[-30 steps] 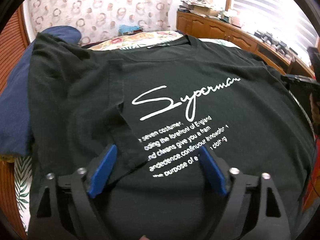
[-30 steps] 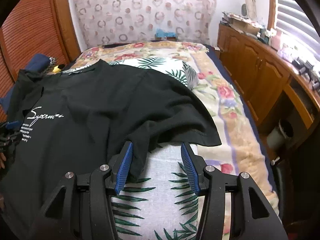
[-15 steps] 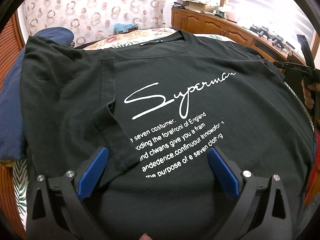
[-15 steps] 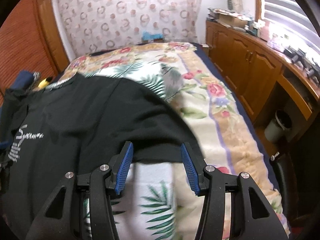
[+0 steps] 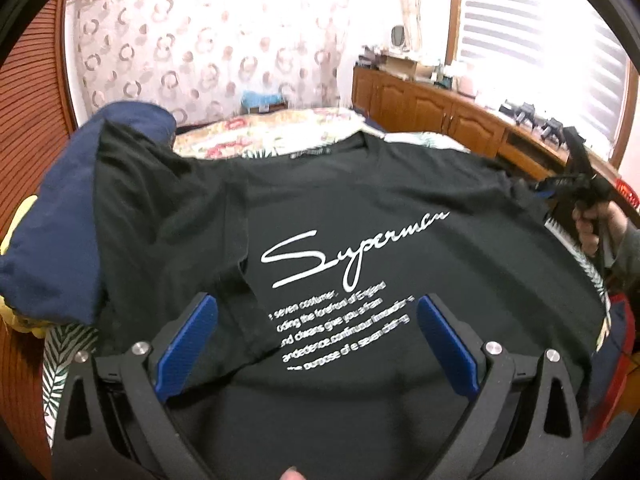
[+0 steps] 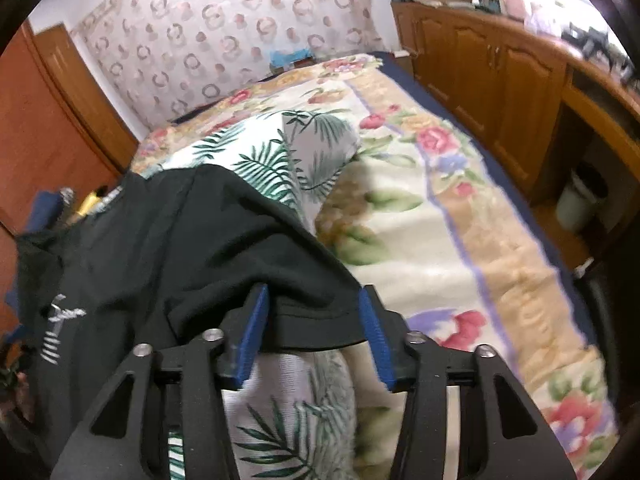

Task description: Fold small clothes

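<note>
1. A black T-shirt [image 5: 360, 216] lies spread front-up on the bed in front of you, its neckline at the far side and white "Superman" script lettering [image 5: 352, 248] across the chest, with smaller lines of white text below it.
2. Your left tongs [image 5: 316, 336] are wide open, the blue pads [image 5: 188, 340] apart above the shirt's lower front; they grip nothing.
3. The shirt's left sleeve [image 5: 248, 280] is folded inward over the body, its hem ending just between your left tongs and the printed text.
4. Your right tongs [image 6: 316, 332] are also open. The right sleeve's hemmed edge [image 6: 316, 320] lies between the blue pads, but the pads are not closed on it; whether either pad touches the cloth cannot be told.
5. From the left wrist view, your right tongs [image 5: 576, 184] appear at the shirt's far right edge, with your right hand [image 5: 596, 220] behind them.
6. Under the shirt is a palm-leaf print cloth [image 6: 272, 160], and beneath that a floral blanket [image 6: 420, 216] covering the bed.
7. A navy blue garment [image 5: 56, 216] sits bunched at the shirt's left side, touching it.
8. Wooden cabinets [image 6: 492, 76] run along the right of the bed.
</note>
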`<action>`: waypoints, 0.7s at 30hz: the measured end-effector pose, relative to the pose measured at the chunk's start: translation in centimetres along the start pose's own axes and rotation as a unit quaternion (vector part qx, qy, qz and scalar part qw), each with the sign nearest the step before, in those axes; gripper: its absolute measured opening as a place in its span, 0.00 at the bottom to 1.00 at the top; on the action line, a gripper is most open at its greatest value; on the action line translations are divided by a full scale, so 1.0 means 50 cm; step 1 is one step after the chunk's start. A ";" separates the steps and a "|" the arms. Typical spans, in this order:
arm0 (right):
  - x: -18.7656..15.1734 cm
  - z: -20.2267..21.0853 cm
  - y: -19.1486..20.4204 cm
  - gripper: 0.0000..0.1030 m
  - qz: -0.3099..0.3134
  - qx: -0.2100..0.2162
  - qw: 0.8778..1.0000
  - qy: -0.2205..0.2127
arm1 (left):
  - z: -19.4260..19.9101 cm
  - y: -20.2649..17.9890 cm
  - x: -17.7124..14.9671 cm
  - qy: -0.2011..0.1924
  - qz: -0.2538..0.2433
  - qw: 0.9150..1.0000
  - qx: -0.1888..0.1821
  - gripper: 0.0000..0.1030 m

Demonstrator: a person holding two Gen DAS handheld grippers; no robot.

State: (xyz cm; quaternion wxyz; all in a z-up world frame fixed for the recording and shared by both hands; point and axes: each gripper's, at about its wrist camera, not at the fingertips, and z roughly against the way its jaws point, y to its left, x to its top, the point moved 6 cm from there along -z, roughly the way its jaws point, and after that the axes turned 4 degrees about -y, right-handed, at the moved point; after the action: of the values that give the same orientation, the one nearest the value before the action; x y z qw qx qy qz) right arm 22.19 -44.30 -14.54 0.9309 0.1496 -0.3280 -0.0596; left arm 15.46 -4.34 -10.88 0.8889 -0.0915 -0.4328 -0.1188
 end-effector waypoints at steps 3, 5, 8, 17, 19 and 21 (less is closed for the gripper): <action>0.000 0.007 0.014 0.17 0.010 0.025 1.000 0.003 | 0.020 -0.007 0.012 -0.013 0.004 1.000 -0.004 0.98; 0.002 0.016 0.024 0.07 0.034 0.001 0.999 0.000 | 0.031 -0.013 0.017 -0.015 0.007 1.000 -0.014 0.98; 0.007 0.030 0.043 0.01 0.060 -0.014 0.998 -0.008 | 0.047 -0.013 0.021 -0.025 0.017 0.999 -0.019 0.98; 0.039 0.067 0.094 0.06 0.103 -0.031 0.993 -0.045 | 0.060 -0.019 0.019 -0.029 0.020 0.999 -0.020 0.98; 0.036 0.050 0.098 0.28 0.100 -0.021 0.994 -0.035 | 0.061 -0.021 0.019 -0.029 0.019 0.999 -0.020 0.98; 0.027 0.026 0.098 0.40 0.096 -0.029 0.995 -0.018 | 0.060 -0.023 0.019 -0.027 0.020 0.999 -0.021 0.98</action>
State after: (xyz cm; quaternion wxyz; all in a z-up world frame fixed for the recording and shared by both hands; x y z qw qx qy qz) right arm 22.50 -40.26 -11.23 0.9301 0.0890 -0.3561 0.0175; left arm 13.45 -4.75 -8.22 0.8768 -0.1225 -0.4524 -0.1075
